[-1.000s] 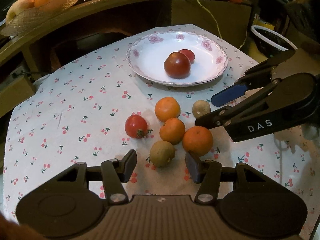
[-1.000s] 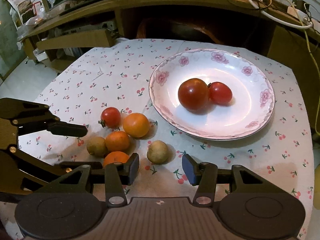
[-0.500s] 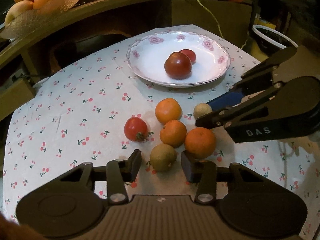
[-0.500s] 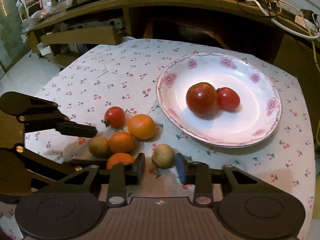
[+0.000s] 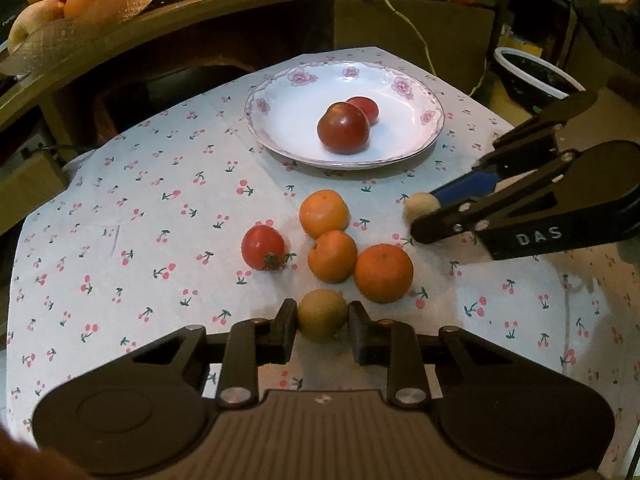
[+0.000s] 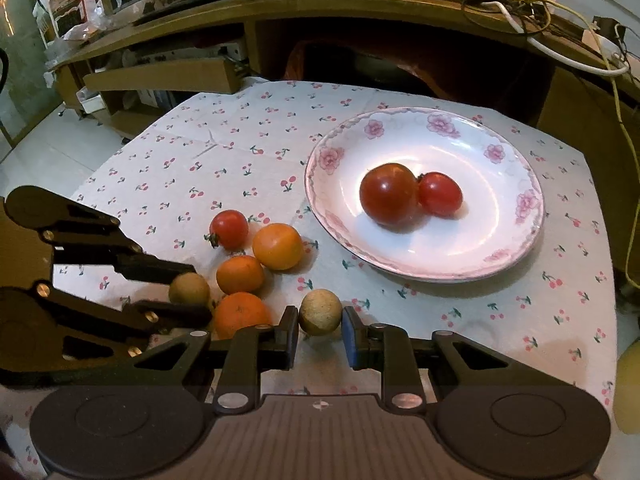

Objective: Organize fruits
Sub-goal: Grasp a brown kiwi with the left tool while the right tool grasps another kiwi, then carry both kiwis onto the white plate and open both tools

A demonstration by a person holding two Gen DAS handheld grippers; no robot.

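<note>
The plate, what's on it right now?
The plate holds two tomatoes touching: a big dark one and a smaller red one. No oranges or brown fruits are on it. The spots under the tomatoes are hidden.

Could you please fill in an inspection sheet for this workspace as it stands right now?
Surface: cherry-print tablecloth, flat.
Job's things: floral plate holds two tomatoes; loose on the cloth are one tomato, three oranges, two brown fruits.
Clutter: nothing seen on the cloth.
Grippers: left tongs straddle a brown fruit; right tongs straddle the other; contact unclear.
Cables: tangled on rear shelf.
Surroundings: fruit bowl on wooden shelf.
</note>
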